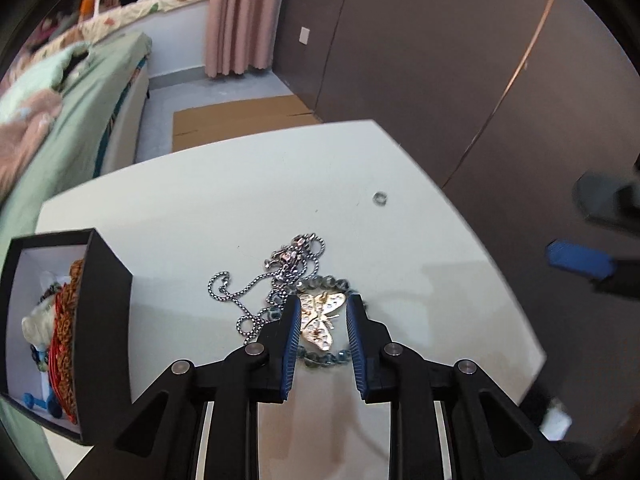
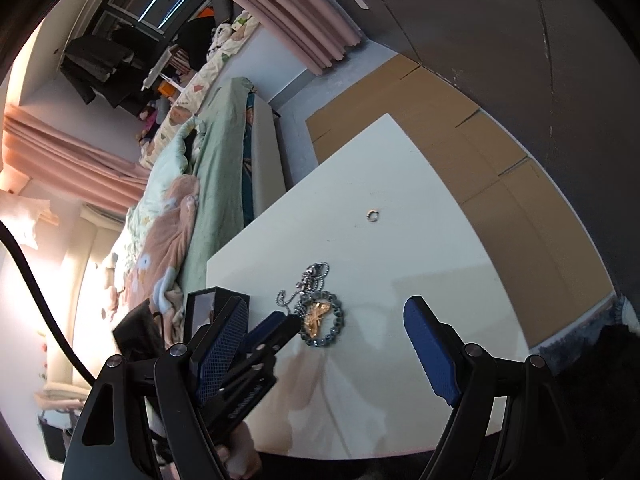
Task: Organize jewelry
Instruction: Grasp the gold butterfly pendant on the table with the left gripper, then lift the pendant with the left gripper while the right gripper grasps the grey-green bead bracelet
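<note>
A gold butterfly brooch (image 1: 323, 322) lies on the white table (image 1: 224, 200), ringed by a blue-grey bead bracelet (image 1: 325, 359) and beside a silver chain necklace (image 1: 256, 292). My left gripper (image 1: 323, 308) is open, its blue pads on either side of the brooch, low over it. A small silver ring (image 1: 380, 198) lies farther back. An open black jewelry box (image 1: 64, 332) at the left holds red and brown beads. My right gripper (image 2: 328, 332) is open and empty, held above the table's near edge; the brooch (image 2: 316, 320), chain (image 2: 310, 280) and ring (image 2: 373, 216) show beyond it.
The left gripper (image 2: 264, 340) and the black box (image 2: 208, 308) show at the left of the right wrist view. A bed with green bedding (image 1: 80, 100) stands left of the table. Flattened cardboard (image 1: 240, 120) lies on the floor behind, next to a dark wardrobe (image 1: 460, 60).
</note>
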`<state>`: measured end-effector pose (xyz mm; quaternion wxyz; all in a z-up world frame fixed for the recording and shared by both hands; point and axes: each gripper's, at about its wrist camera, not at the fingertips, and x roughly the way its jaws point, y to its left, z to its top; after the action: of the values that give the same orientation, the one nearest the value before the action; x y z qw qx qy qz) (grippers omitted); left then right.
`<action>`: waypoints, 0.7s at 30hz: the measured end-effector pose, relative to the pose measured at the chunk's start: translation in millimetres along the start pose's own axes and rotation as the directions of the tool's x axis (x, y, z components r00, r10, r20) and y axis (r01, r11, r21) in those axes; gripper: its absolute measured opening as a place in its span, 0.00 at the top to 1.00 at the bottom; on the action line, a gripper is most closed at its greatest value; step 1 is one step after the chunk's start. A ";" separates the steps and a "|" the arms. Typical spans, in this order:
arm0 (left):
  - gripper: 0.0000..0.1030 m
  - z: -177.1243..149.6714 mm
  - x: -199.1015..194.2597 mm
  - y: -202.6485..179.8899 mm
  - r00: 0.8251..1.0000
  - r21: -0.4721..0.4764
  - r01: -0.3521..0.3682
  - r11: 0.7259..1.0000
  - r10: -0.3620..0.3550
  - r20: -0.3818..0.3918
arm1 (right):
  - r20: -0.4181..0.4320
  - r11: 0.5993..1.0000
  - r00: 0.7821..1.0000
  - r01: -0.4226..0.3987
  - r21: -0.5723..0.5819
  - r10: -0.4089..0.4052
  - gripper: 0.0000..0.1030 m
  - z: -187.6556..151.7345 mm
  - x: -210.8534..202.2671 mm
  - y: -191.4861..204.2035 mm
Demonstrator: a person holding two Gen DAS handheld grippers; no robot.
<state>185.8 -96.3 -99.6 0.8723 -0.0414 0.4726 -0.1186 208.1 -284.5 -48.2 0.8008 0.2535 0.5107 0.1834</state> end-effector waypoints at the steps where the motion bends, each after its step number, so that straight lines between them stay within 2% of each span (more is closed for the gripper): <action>1: 0.76 -1.0 3.4 -3.3 1.000 0.017 -0.010 1.000 0.010 -0.002 | -0.004 1.000 1.000 0.000 0.004 0.000 0.21 0.1 -0.2 -1.9; 7: 0.76 -6.2 13.9 -15.2 0.997 0.086 -0.080 0.993 0.080 0.010 | -0.016 1.000 1.000 0.005 0.025 -0.004 0.21 2.1 -2.0 -11.1; 9: 0.76 -7.5 17.2 -17.5 0.997 0.099 -0.072 0.992 0.073 0.000 | -0.014 1.000 1.000 0.005 0.029 -0.005 0.21 1.5 -3.6 -12.1; 14: 0.76 -8.2 21.6 -18.1 0.993 0.124 -0.119 0.985 0.119 0.008 | -0.018 0.999 1.000 0.011 0.032 -0.010 0.21 0.1 -4.2 -13.6; 20: 0.76 -6.1 25.4 -17.7 0.993 0.133 -0.117 0.984 0.118 0.005 | -0.038 0.999 0.999 0.015 0.031 -0.013 0.21 0.9 0.5 -14.6; 21: 0.80 -5.5 24.9 -15.1 0.995 0.119 -0.103 0.988 0.103 0.002 | -0.044 0.999 0.999 0.016 0.031 -0.014 0.21 0.7 3.1 -14.6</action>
<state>191.8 -116.8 -120.2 0.8773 0.0352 0.4679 -0.1012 210.5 -294.7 -58.8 0.7866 0.2580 0.5330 0.1748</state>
